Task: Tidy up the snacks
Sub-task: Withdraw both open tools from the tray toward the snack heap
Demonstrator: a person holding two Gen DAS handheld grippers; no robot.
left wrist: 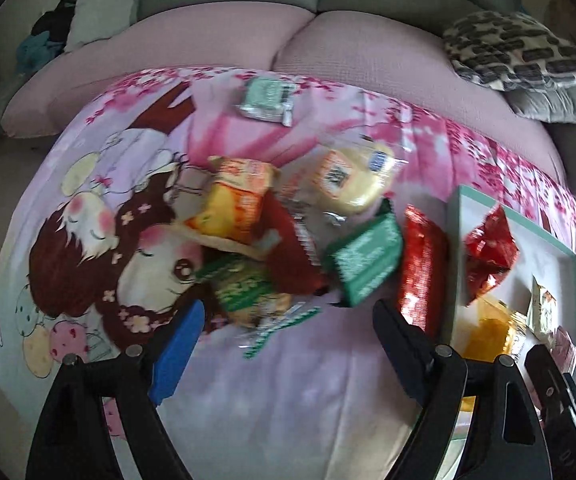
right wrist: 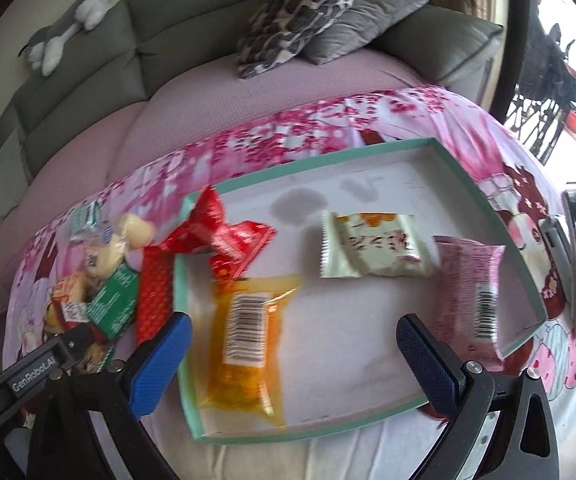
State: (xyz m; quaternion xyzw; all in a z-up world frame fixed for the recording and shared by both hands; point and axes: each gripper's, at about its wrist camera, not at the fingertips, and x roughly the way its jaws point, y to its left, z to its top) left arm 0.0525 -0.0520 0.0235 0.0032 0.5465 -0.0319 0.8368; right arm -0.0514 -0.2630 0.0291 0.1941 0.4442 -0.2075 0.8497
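- Left gripper [left wrist: 283, 336] nearest the lens: jaws spread wide, nothing between them, hanging over bare printed cloth [left wrist: 288, 400] just short of the pile [left wrist: 288, 232].
- Right gripper [right wrist: 294, 350]: jaws spread too, empty, hovering over the near edge of the tray [right wrist: 488, 184].
- Key relation: pile lies dead ahead of left gripper, just past the fingertips; tray off to its right. Left hand nearer the pile, right hand nearer the tray.
- Likely next pick: green pack [left wrist: 368, 260], ahead and slightly right of left gripper, long axis tilted across the jaw line. Guess only.
- Red pack [left wrist: 422, 268] lies against the tray's outer wall, long axis along it.
- Count in tray: four, namely orange pack [right wrist: 247, 344], cream pack [right wrist: 372, 244], pink pack [right wrist: 472, 292], crumpled red wrapper [right wrist: 215, 232] draped over the rim.
- Count outside: roughly eight loose packs, one grey-green pack [left wrist: 265, 98] well apart at the far edge; overlap and blur make the pile count uncertain.
- Judged less than half sorted.
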